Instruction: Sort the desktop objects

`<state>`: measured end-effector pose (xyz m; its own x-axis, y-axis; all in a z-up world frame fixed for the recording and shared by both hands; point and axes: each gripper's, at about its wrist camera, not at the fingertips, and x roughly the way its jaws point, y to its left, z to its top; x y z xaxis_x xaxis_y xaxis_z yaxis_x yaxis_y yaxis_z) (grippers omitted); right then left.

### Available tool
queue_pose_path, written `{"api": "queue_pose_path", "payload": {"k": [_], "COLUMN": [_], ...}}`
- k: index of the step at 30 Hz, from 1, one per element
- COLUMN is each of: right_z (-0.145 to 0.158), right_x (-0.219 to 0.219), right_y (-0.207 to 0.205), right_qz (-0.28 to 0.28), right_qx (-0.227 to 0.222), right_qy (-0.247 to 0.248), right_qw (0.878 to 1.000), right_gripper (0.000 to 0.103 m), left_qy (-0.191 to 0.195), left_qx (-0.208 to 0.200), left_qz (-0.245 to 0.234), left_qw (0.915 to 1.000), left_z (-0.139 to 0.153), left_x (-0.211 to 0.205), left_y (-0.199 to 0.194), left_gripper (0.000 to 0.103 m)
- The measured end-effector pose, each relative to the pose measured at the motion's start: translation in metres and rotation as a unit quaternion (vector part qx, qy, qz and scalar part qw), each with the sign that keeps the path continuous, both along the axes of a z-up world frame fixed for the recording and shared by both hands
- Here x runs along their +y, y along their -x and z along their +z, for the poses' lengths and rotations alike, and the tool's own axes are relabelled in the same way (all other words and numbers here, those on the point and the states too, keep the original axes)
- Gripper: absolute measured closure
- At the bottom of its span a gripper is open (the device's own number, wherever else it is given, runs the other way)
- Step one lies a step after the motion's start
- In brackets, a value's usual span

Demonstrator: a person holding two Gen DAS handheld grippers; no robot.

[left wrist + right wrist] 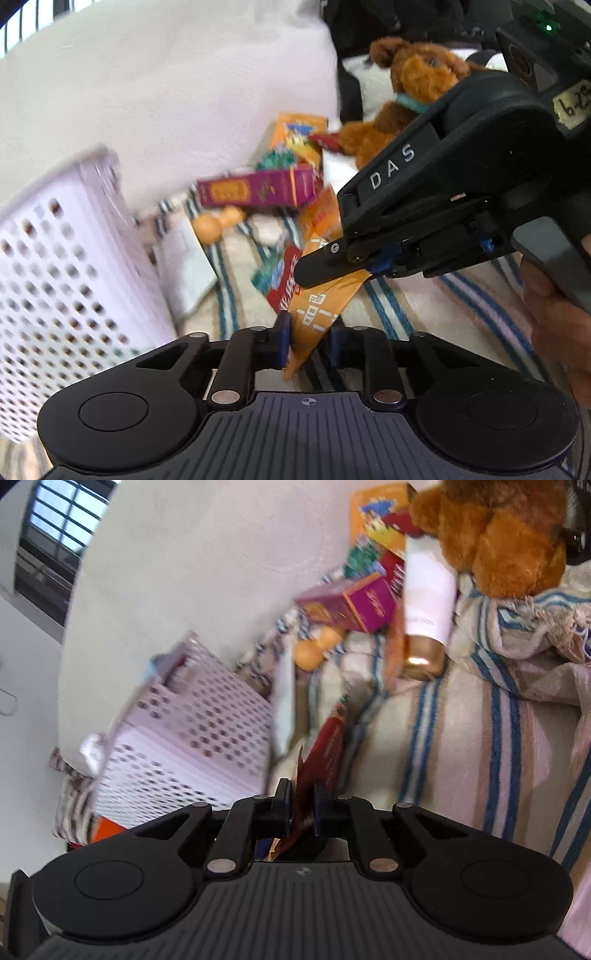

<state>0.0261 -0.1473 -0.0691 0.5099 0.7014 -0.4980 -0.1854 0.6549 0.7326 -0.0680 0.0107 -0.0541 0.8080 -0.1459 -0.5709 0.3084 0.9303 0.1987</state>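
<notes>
Both the left gripper [308, 341] and right gripper [325, 269] pinch one orange packet [317, 314], so lift together toward the white basket [74, 280] left of them.

My corner: a white wall and a striped cloth

A plain white wall [192, 572] rises in front of me, daylight washing over it from a barred window [55, 542] at my upper left. Underfoot of everything lies a cream cloth [461, 738] with blue stripes, rumpled into folds on my right.
</notes>
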Motion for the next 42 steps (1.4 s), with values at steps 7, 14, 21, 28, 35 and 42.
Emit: {"api": "queue_pose_path", "payload": {"k": [7,14,21,28,35,42], "right_z": [0.064,0.120,0.164,0.171,0.152,0.138], "right_x": [-0.001,0.018,0.057,0.122,0.181,0.160], "right_y": [0.016,0.023,0.018,-0.004,-0.021,-0.026], "right_qz": [-0.003,0.007,0.034,0.072,0.092,0.063], "right_qx": [-0.062,-0.114,-0.166,-0.184,-0.183,-0.168], "right_qy": [-0.016,-0.031,-0.041,-0.029,0.018,0.037], "right_qw": [0.998,0.993,0.985,0.980,0.979,0.983], "right_gripper": [0.093,0.093,0.093,0.093,0.088,0.087], "left_qy": [-0.022,-0.039,-0.057,-0.082,-0.106,-0.125], "left_qx": [-0.071,-0.133,-0.178,-0.176,-0.116,-0.078], "left_qz": [-0.001,0.016,0.057,0.118,0.183,0.241], "left_qw": [0.9972,0.9903,0.9807,0.9738,0.9705,0.9593], "left_z": [0.049,0.101,0.143,0.148,0.124,0.107], "left_x": [-0.001,0.017,0.052,0.098,0.150,0.184], "left_y": [0.019,0.024,0.010,0.001,-0.028,-0.046], "left_gripper": [0.090,0.090,0.090,0.090,0.089,0.081]}}
